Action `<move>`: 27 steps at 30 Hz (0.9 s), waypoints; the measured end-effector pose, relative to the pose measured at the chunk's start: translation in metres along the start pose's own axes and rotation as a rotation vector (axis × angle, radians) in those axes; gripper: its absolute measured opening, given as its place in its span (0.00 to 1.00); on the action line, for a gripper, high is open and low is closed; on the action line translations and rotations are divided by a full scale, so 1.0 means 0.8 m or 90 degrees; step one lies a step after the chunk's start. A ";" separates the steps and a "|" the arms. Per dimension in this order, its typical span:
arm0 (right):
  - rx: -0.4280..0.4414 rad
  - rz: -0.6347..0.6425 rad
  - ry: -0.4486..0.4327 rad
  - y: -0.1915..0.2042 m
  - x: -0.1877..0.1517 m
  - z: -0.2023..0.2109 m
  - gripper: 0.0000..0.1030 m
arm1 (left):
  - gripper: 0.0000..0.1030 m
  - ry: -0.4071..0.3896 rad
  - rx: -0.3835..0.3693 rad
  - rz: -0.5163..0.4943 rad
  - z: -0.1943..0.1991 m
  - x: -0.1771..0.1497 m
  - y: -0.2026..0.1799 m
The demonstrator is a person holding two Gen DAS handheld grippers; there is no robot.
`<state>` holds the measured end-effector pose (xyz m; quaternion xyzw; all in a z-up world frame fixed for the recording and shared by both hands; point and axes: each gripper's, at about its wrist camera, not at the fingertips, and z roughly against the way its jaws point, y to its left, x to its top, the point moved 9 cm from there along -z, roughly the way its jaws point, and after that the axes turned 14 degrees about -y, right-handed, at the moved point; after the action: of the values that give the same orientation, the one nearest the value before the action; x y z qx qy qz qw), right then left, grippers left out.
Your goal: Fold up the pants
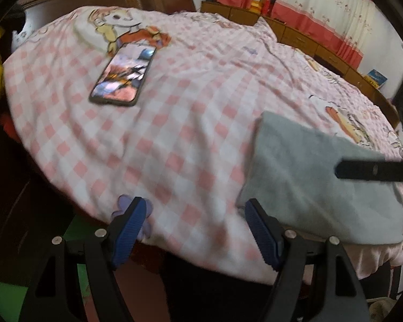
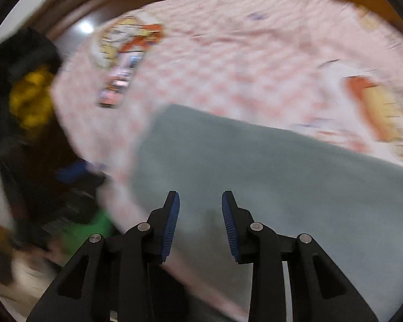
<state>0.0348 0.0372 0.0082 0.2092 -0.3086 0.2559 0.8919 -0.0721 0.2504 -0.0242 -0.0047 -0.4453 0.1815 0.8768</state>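
Left gripper: fingers spread wide, nothing between them, only checked bedcover ahead.
Right gripper: fingers parted, narrower than the left, gripping nothing, poised over the pants.
Pants: grey, folded into a flat rectangle on the bed, right in front of the right fingers; off to the right of the left fingers.
Phone: screen lit, lying well beyond the left fingers, apart from the pants.

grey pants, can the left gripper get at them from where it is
Probably yes: the left gripper is open, the grey pants lie just right of it on the bedsheet, nothing between.
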 end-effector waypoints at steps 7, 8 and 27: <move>-0.156 -0.033 -0.037 -0.136 -0.009 0.049 0.33 | 0.77 0.001 -0.058 -0.041 -0.016 0.013 -0.069; -0.175 -0.033 -0.043 -0.150 -0.007 0.050 0.33 | 0.77 0.004 -0.070 -0.045 -0.020 0.014 -0.083; -0.203 -0.112 -0.053 -0.219 0.000 -0.029 0.35 | 0.79 0.081 -0.088 -0.110 -0.129 0.019 -0.178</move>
<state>0.1474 -0.0870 -0.0464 0.1018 -0.3622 0.1159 0.9192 0.0615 0.1382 -0.0510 -0.0383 -0.3987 0.0731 0.9133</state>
